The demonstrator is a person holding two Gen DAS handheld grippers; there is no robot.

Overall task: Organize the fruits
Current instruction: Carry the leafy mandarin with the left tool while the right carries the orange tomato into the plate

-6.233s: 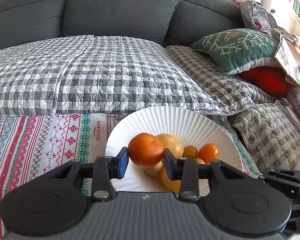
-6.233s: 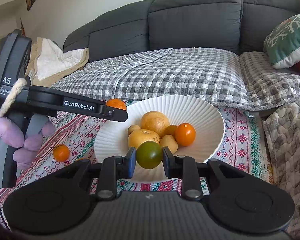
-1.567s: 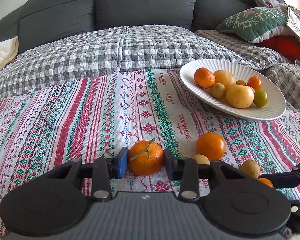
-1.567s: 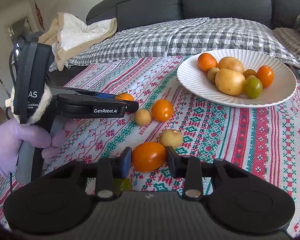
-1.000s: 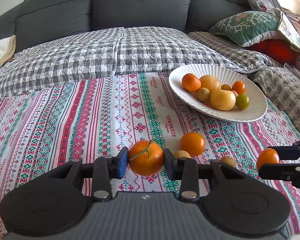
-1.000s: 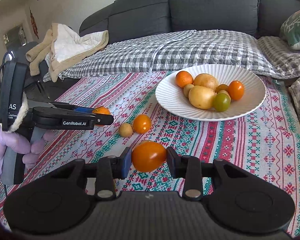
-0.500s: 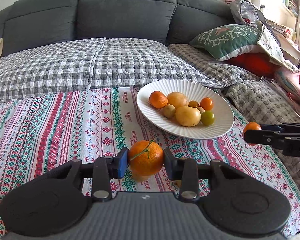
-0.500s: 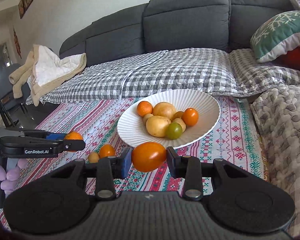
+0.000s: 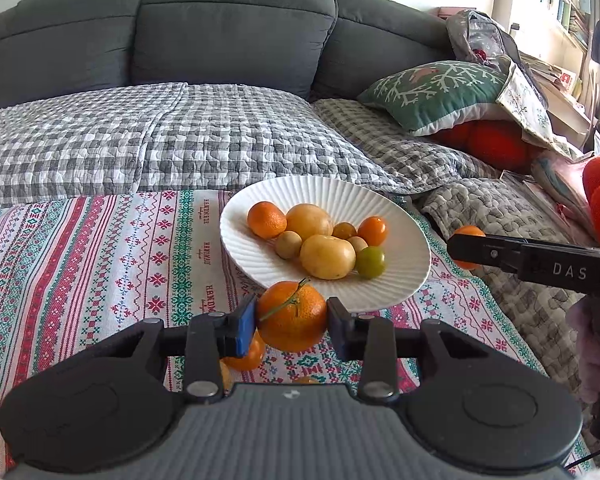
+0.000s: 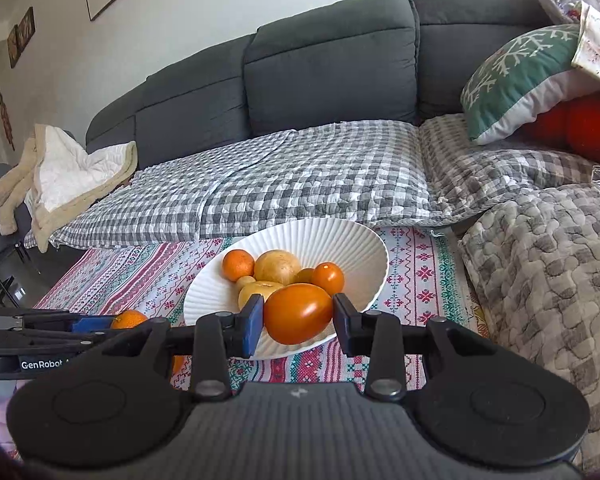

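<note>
Left gripper (image 9: 291, 322) jaws clamp a stemmed mandarin (image 9: 291, 317), right gripper (image 10: 299, 319) jaws an orange tomato (image 10: 298, 313); fruit-filled white plate (image 9: 404, 276) just ahead of both.

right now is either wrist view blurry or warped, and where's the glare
Left wrist view: sharp, the fisheye bows the sofa at the edges, and the bookshelf corner at top right is washed out by daylight. Right wrist view: also sharp and equally bowed, with a bright highlight on the orange tomato held in the right gripper, and a pale, overexposed wall.
</note>
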